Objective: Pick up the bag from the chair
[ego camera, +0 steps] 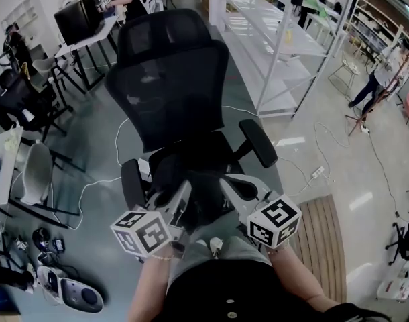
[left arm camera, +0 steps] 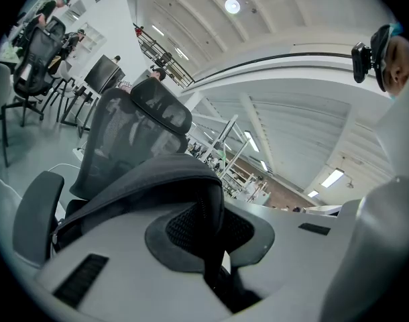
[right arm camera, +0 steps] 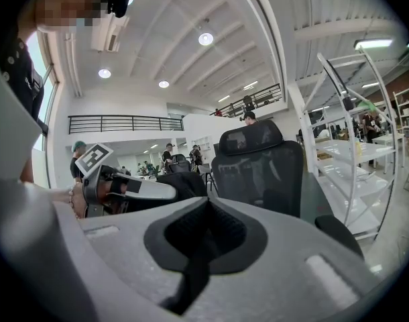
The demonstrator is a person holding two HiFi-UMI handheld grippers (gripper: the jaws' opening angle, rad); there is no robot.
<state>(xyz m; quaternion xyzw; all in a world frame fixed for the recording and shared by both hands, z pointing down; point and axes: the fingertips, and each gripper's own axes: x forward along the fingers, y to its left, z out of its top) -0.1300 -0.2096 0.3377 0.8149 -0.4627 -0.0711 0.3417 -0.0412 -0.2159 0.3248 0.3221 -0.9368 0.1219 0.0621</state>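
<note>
A black mesh office chair [ego camera: 171, 79] stands straight ahead, facing me. Just over its seat's front edge is the black bag [ego camera: 202, 203], between my two grippers. In the head view, my left gripper [ego camera: 182, 200] reaches in from the lower left and my right gripper [ego camera: 229, 186] from the lower right. The left gripper view shows the left gripper [left arm camera: 209, 230] shut on a black strap, with the bag's dark body [left arm camera: 144, 183] arching just ahead. The right gripper [right arm camera: 203, 237] is likewise shut on a black strap that hangs down between its jaws. Beside it I see the left gripper [right arm camera: 134, 190] against the bag [right arm camera: 184, 183].
A white shelving rack [ego camera: 278, 39] stands behind the chair on the right. Desks with a monitor [ego camera: 80, 22] and other chairs [ego camera: 20, 99] are at the left. Cables and a power strip [ego camera: 317, 173] lie on the floor, a wooden mat [ego camera: 323, 240] at the right, small gear [ego camera: 70, 290] at the lower left.
</note>
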